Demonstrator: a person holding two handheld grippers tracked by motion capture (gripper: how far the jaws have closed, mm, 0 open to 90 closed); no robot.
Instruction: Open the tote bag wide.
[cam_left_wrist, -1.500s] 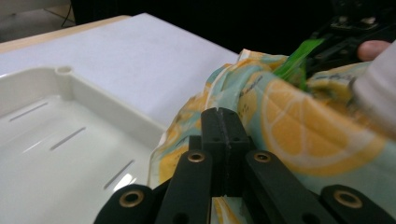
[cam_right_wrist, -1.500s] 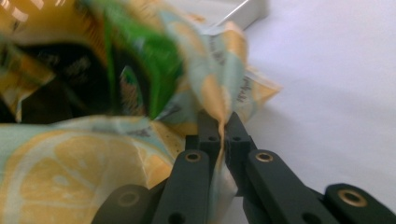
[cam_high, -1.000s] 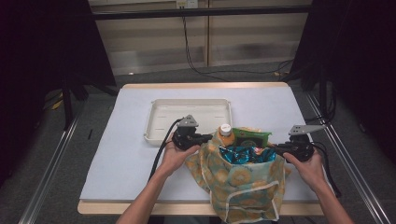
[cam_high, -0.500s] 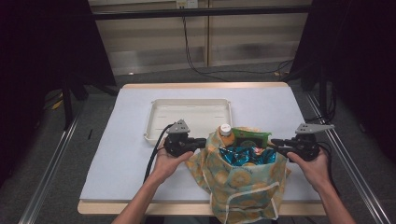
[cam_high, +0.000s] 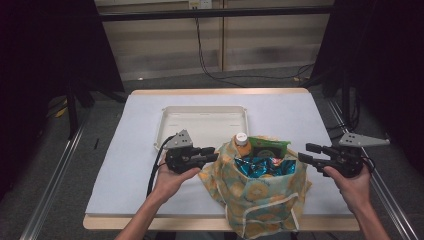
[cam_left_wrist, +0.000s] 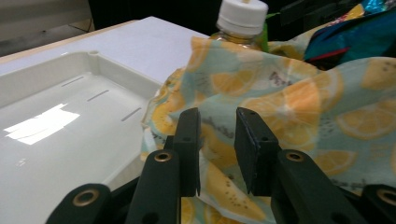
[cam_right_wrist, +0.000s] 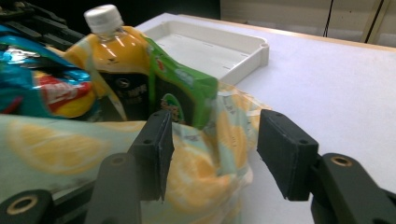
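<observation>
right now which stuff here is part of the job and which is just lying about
In the job:
- lemon-print bag
- orange drink bottle in the bag
- green packet in the bag
- blue snack packet in the bag
- left gripper and right gripper, both open beside the bag, jaws just been opening
- white tray, likely where the items go

Lying about:
- cables on the floor behind the table

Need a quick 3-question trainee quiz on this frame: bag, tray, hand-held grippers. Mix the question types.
1. True or false: the white tray holds the bottle.
2. What lies between the jaws of the left hand-held gripper? A) bottle cap B) lemon-print bag cloth, unpinched C) tray rim
3. Fill in: beside the bottle in the bag stands a ____ packet.

Key: 1 false, the bottle stands in the bag. 2 B; the jaws have just been opening, and the pads stand apart. 3 green.
</observation>
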